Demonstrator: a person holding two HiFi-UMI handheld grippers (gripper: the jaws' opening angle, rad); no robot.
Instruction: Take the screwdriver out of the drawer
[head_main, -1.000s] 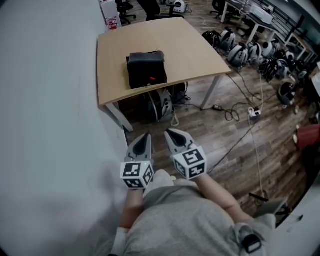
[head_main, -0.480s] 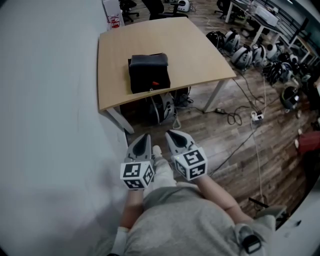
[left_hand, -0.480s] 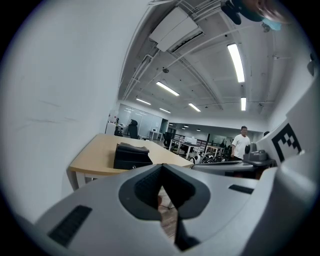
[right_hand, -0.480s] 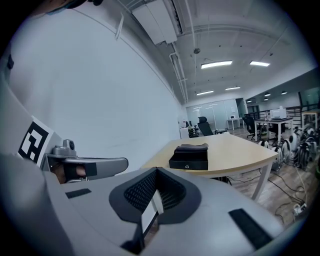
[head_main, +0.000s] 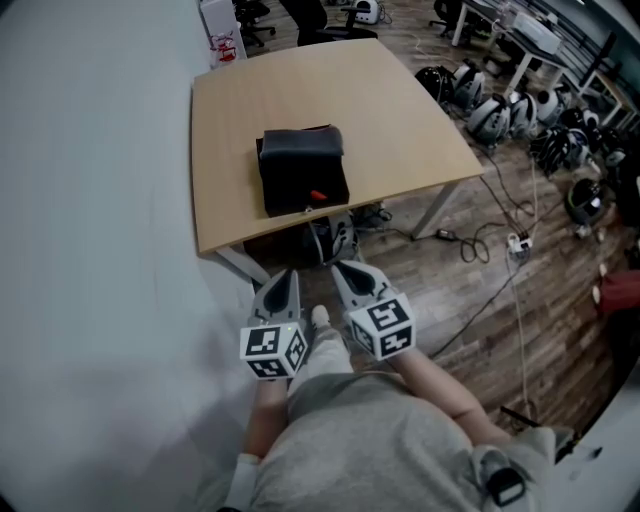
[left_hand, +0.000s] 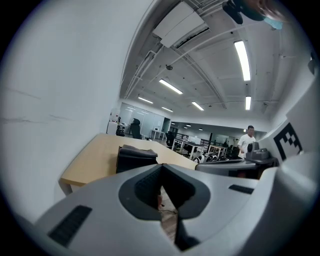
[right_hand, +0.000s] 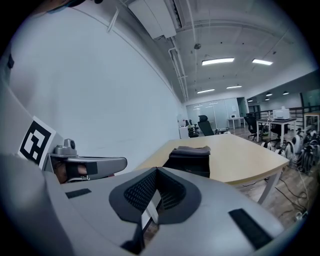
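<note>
A black drawer box (head_main: 303, 178) sits on the wooden table (head_main: 330, 90), near its front edge. A small red thing (head_main: 318, 196) shows at the box's front; I cannot tell whether it is the screwdriver. My left gripper (head_main: 290, 273) and right gripper (head_main: 342, 266) are side by side above the floor, short of the table, both pointing at it. Both are shut with nothing in them. The box (left_hand: 135, 157) stands beyond the shut tips of the left gripper (left_hand: 161, 166), and likewise the box (right_hand: 190, 157) beyond the right gripper (right_hand: 156, 170).
A white wall (head_main: 90, 200) runs along the left. Gear and cables (head_main: 330, 232) lie under the table. Several helmets (head_main: 490, 105) and a power strip (head_main: 517, 245) with cords are on the wooden floor at right. A person (left_hand: 247, 142) stands far back.
Both grippers have come nearer to the table, side by side; the table's front edge and the black box now lie closer to their tips. Both stayed shut.
</note>
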